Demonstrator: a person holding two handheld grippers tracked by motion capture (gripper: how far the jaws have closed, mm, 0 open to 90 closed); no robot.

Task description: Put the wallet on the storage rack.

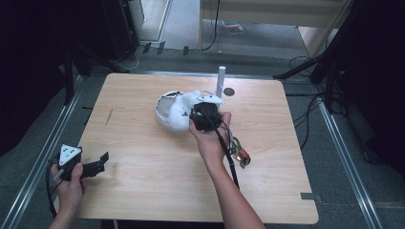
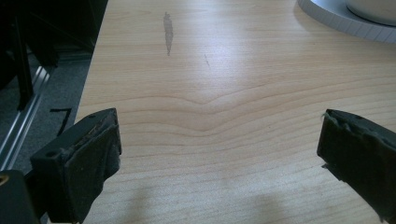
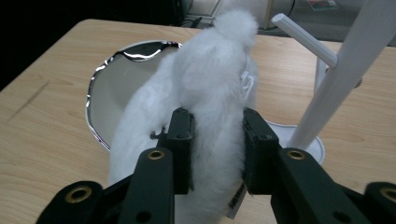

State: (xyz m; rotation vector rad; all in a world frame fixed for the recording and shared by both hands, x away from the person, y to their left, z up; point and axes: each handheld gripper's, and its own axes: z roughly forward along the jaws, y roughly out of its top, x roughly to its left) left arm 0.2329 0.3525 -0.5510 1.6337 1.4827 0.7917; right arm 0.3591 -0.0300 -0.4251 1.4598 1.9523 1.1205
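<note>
**Mia:** What was closest to the person?

**Ben:** The left gripper point(image 1: 102, 158), down at the near left corner of the table point(image 1: 143, 191). Its fingers point(image 2: 88, 158) were wide apart, with just bare wood between them. It lay low over the table.

**Mia:** And the other one?

**Ben:** The right gripper point(image 3: 217, 140) was out in the middle of the table. Its fingers point(image 3: 180, 140) were squeezed on a white fluffy toy point(image 3: 215, 88). The fur bulged out on both sides of them.

**Mia:** Which way did the toy go?

**Ben:** Its long side ran straight away from the fingers, standing up, with a round puff at the far end. Its bottom hung down past the fingers, where a small tag stuck out.

**Mia:** What was behind it?

**Ben:** A white round bowl with a shiny rim point(image 3: 100, 79) sat just behind and to the left of the toy. A white stand with a peg point(image 3: 336, 70) stood close on the right, with its flat foot on the table.

**Mia:** So which hand would do the next bit?

**Ben:** I think the right one. It already had the toy, and the bowl and the stand were both right next to it. The left one was well apart from all of that.
</note>
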